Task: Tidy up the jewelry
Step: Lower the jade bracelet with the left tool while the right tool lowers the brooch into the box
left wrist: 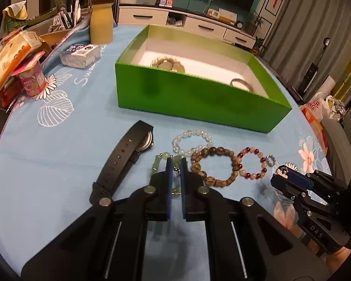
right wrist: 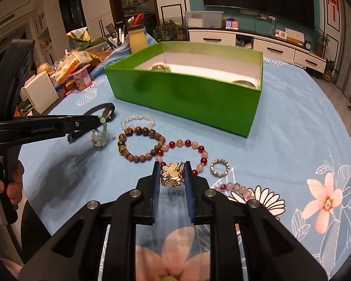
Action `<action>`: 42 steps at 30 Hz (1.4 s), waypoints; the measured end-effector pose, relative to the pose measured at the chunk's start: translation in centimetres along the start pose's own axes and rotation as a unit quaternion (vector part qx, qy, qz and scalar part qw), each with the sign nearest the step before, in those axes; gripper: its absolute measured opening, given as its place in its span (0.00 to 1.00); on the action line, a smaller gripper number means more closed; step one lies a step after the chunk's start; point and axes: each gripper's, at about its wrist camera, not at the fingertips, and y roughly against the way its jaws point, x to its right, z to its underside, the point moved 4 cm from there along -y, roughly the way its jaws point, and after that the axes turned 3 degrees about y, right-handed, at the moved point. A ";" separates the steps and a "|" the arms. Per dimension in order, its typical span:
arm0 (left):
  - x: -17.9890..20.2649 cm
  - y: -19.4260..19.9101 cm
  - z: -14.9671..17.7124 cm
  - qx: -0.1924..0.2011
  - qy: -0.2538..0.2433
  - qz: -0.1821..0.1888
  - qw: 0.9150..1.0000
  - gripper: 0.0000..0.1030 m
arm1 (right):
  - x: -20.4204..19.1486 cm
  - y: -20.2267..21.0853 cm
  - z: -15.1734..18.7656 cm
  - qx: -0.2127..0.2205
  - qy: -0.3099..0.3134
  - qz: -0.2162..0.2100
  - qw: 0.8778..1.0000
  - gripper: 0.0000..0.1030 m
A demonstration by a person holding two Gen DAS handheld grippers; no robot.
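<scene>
Crowding pale-green bracelet (left wrist: 162, 158): watch (left wrist: 128, 154), brown beads (left wrist: 213, 164)

Counts, as visible:
- Beaded bracelets on the blue floral tablecloth (right wrist: 292, 121): 5. These are clear-white crystal beads (right wrist: 138, 120), brown patterned wooden beads (right wrist: 140, 144), red-and-pink glass beads (right wrist: 183, 151), pale green jade beads (right wrist: 100, 130) and pink-purple beads (right wrist: 234, 188), the last partly hidden.
- Black strap wristwatch (left wrist: 126, 159): 1.
- Silver crown-shaped ring (right wrist: 220, 168): 1.
- Gold flower brooch (right wrist: 173, 174): 1.
- Open green cardboard box (right wrist: 187, 96): 1.
- Round pieces inside the box: 2, type unclear.
</scene>
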 end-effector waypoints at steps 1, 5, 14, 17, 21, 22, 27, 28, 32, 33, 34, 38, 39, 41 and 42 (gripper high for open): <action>0.0 0.2 -0.1 0.002 0.002 0.004 1.000 0.05 | -0.1 0.2 -0.2 0.003 0.001 0.000 1.000 0.19; 0.0 1.5 -0.9 0.015 0.007 0.017 1.000 0.05 | -0.1 1.0 -0.8 0.013 0.002 -0.001 1.000 0.19; 0.6 4.5 -4.1 0.055 0.005 0.034 0.998 0.05 | 0.5 2.6 -2.9 0.043 0.000 0.000 0.999 0.19; 1.0 5.3 -5.4 0.069 0.002 0.037 0.997 0.05 | 0.8 3.1 -4.1 0.058 0.003 0.005 0.998 0.19; 1.7 6.0 -7.5 0.087 -0.008 0.040 0.995 0.05 | 1.6 3.9 -5.9 0.081 0.004 0.012 0.997 0.19; 2.1 6.2 -8.2 0.093 -0.012 0.039 0.995 0.05 | 1.8 4.1 -6.3 0.086 0.004 0.014 0.996 0.19; 3.5 6.5 -10.9 0.111 -0.032 0.042 0.992 0.05 | 3.1 4.7 -8.7 0.113 0.003 0.024 0.993 0.19; 3.9 6.5 -11.4 0.113 -0.034 0.044 0.992 0.05 | 3.4 4.7 -9.1 0.117 0.001 0.023 0.993 0.19; 4.8 5.2 -13.7 0.107 -0.034 0.055 0.992 0.05 | 4.3 4.2 -10.7 0.126 -0.008 0.024 0.992 0.19; 4.9 4.9 -14.0 0.104 -0.034 0.057 0.992 0.05 | 4.6 3.9 -11.1 0.126 -0.009 0.024 0.992 0.19; 5.1 4.4 -14.4 0.100 -0.033 0.058 0.993 0.05 | 4.8 3.7 -11.4 0.126 -0.011 0.023 0.992 0.19; 5.8 1.7 -15.6 0.080 -0.029 0.064 0.994 0.05 | 5.7 2.0 -12.5 0.113 -0.017 0.016 0.993 0.19; 5.8 1.1 -15.7 0.075 -0.028 0.066 0.995 0.05 | 6.0 1.3 -12.7 0.107 -0.019 0.015 0.994 0.19; 6.1 -0.4 -16.0 0.063 -0.026 0.066 0.995 0.05 | 6.3 0.2 -12.9 0.097 -0.024 0.011 0.995 0.19; 6.2 -1.2 -16.0 0.057 -0.026 0.068 0.996 0.05 | 6.6 -0.6 -13.0 0.088 -0.027 0.007 0.996 0.19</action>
